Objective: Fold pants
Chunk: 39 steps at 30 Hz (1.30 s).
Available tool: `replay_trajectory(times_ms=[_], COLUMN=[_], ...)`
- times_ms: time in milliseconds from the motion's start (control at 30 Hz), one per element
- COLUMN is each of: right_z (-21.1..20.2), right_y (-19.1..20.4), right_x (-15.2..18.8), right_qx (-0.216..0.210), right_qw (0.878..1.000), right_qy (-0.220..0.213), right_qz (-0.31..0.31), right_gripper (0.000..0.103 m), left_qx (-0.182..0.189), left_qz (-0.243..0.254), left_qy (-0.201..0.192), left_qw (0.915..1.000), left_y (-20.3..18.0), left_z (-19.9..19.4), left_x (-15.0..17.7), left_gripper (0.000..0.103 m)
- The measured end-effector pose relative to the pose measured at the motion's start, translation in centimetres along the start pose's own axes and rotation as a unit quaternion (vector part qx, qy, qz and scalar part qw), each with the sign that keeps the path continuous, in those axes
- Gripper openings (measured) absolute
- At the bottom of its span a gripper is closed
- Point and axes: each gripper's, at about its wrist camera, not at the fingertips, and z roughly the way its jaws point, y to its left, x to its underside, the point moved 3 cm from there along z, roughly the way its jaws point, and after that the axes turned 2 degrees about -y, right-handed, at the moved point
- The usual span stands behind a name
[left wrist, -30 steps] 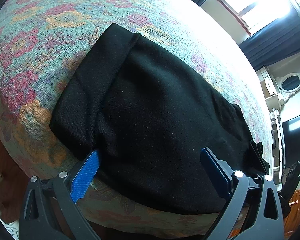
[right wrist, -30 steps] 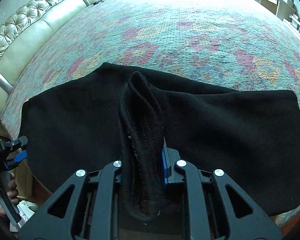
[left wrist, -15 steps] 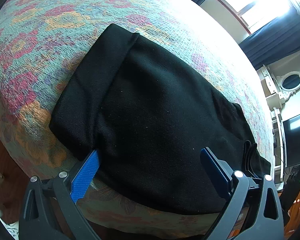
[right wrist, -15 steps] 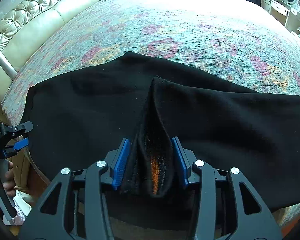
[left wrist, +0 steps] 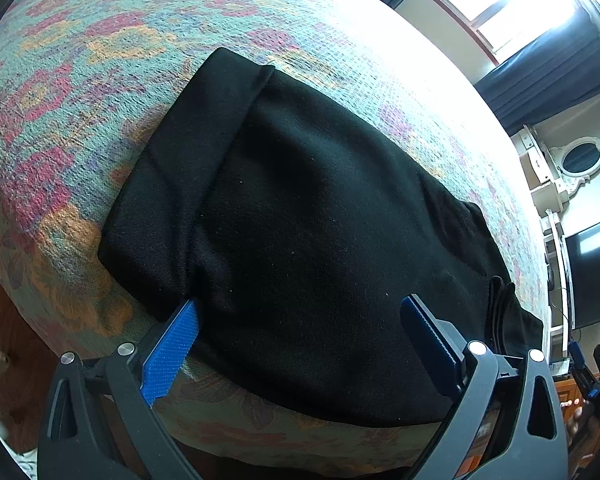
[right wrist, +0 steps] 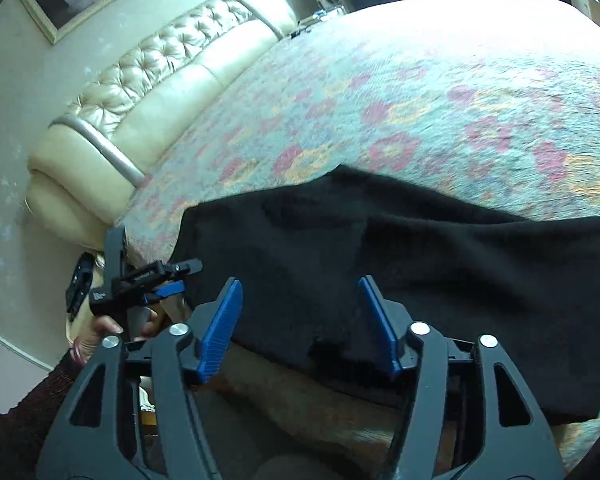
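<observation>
Floral bedspread carries the black pants at lower centre. My right gripper has just opened, dropping the fold, and lifted back; my left gripper hovers spread, unmoved.

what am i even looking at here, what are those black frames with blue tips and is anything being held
There is no robot. A person holds a handheld two-finger claw in each hand, and a fisheye camera on each one looks along its fingers.

One picture comes from the left claw, the other from the right claw. The blue tips are the gripping pads.

A pair of black knit pants, already folded over, lies on a bed with a floral woven cover. A cream tufted headboard stands behind.

Nothing is held. Both claws are open. The right one has just been opening, with no cloth between its pads.
</observation>
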Motion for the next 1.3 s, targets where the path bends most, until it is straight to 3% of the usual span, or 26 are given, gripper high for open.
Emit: replay_trajectory(times_ms=[100,200,367,467,500,533,633,800,1000,1133,1233,1300], right_z=[-5.1,-6.3,-2.8,-0.7,-0.1,0.4,1.2,1.5,-0.4,-1.6,-1.6,-1.2], right_y=[-8.0,-16.3,-23.1,-24.0,-24.3,-24.6,-25.6,-26.8,-27.0,-25.9,-26.2,-26.7], right_x=[-1.5,-0.9,0.6,0.7,0.7,0.9,1.7,2.0,3.9,5.9,6.8,7.2], right_qx=[0.033,0.051,-0.017,-0.051,-0.065,-0.075,-0.077,-0.099,-0.142,-0.142,-0.116,-0.116], right_qw=[0.997,0.987,0.968,0.961,0.957,0.953,0.951,0.942,0.924,0.927,0.931,0.928], right_qy=[-0.043,-0.043,-0.034,-0.028,-0.029,-0.026,-0.023,-0.031,-0.031,-0.015,-0.015,-0.021], right_qz=[0.058,0.147,0.25,0.271,0.28,0.291,0.297,0.32,0.355,0.346,0.346,0.354], right_gripper=[0.076,0.077,0.076,0.072,0.064,0.041,0.025,0.023,0.037,0.039,0.02,0.017], left_qx=[0.0,0.001,0.001,-0.005,-0.007,-0.01,-0.012,-0.005,-0.007,-0.011,-0.01,-0.008], left_qz=[-0.001,0.0,0.017,0.026,0.028,0.03,0.03,0.024,0.029,0.032,0.035,0.035], left_qy=[0.0,0.0,0.001,0.001,0.001,0.001,0.001,0.001,0.0,-0.001,-0.001,-0.001], left_qw=[1.0,1.0,0.9999,0.9997,0.9996,0.9995,0.9995,0.9997,0.9996,0.9994,0.9993,0.9994], left_y=[-0.2,-0.2,-0.4,-0.7,-0.8,-0.9,-0.9,-0.7,-0.1,-0.7,-1.1,-1.0], left_z=[0.0,0.0,0.0,0.1,0.1,0.2,0.2,0.2,0.0,0.1,0.3,0.3], left_x=[0.0,0.0,0.3,0.3,0.3,0.3,0.3,0.2,0.2,0.4,0.5,0.6], left_gripper=[0.098,0.098,0.097,0.098,0.098,0.098,0.098,0.098,0.098,0.098,0.098,0.098])
